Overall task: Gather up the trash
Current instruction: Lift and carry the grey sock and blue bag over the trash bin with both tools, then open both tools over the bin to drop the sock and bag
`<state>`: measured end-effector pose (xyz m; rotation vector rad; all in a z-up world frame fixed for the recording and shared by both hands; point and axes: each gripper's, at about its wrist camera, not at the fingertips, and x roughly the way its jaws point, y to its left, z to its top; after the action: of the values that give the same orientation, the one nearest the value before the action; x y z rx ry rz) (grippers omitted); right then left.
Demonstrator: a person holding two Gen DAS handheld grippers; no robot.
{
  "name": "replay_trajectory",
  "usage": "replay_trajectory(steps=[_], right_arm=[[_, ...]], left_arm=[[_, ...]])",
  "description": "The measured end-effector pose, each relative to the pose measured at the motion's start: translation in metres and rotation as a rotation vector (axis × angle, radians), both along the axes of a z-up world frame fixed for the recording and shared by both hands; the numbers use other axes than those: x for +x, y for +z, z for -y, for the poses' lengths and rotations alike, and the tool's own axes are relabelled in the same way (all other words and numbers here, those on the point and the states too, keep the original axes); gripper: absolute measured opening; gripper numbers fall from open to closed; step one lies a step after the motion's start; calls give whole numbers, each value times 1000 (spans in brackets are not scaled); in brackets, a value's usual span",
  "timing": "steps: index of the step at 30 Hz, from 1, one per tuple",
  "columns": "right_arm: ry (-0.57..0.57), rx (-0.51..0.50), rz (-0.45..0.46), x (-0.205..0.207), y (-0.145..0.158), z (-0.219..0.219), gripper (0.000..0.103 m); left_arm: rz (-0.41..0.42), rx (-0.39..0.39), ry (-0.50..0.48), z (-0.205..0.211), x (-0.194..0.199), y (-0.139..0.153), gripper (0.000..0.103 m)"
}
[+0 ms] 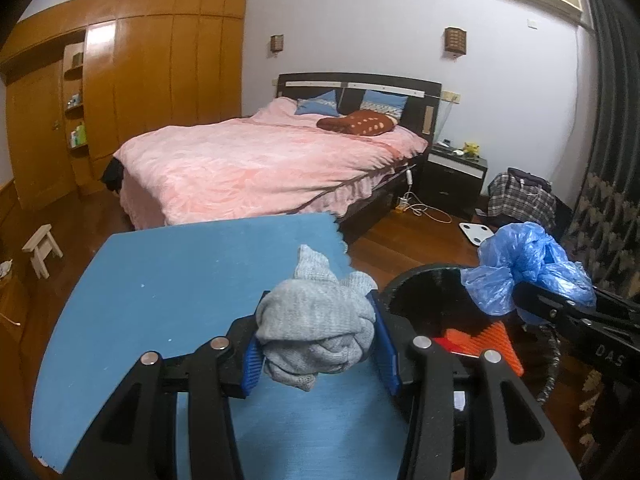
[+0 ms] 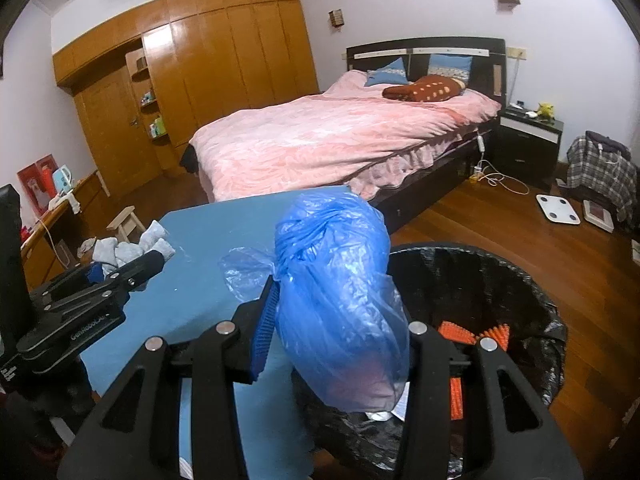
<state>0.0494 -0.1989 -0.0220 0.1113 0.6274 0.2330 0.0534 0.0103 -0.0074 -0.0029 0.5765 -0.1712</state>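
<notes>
Progress looks to be well past the midpoint, judging from how things lie. On the left, the blue tabletop (image 1: 168, 280) shows bare wherever it can be seen, apart from a few pale specks too small to name; no other loose trash is visible on it, though the near part is hidden behind the claws. Above its near edge, the left claw (image 1: 316, 344) is clamped on a crumpled grey knitted rag (image 1: 316, 320), its blue pads pressing the bundle from both sides, so the rag is lifted off the tabletop and not yet over the bin. Just to the right, the black-lined trash bin (image 2: 516, 280) stands on the wooden floor beside the tabletop edge. Something orange and ridged (image 2: 496, 336) already lies inside it, along with scraps of white paper, so earlier pieces appear to be collected. The right claw (image 2: 340, 344) is closed around a bunched blue plastic bag (image 2: 336, 280), which hangs at the bin's near rim, partly above the opening.

What remains, as I judge it: let the blue bag go into the bin, bring the grey rag across over the opening and drop it too. Whether more trash lies elsewhere cannot be told.
</notes>
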Motion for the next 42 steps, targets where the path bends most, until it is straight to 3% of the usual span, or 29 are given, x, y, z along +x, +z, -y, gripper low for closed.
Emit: replay_trajectory(steps=[20, 42], right_arm=[[-120, -2, 20, -20, 2, 52, 42], [-249, -9, -6, -16, -23, 115, 42]], left_arm=[[42, 7, -147, 66, -6, 17, 47], [59, 31, -290, 138, 14, 16, 47]])
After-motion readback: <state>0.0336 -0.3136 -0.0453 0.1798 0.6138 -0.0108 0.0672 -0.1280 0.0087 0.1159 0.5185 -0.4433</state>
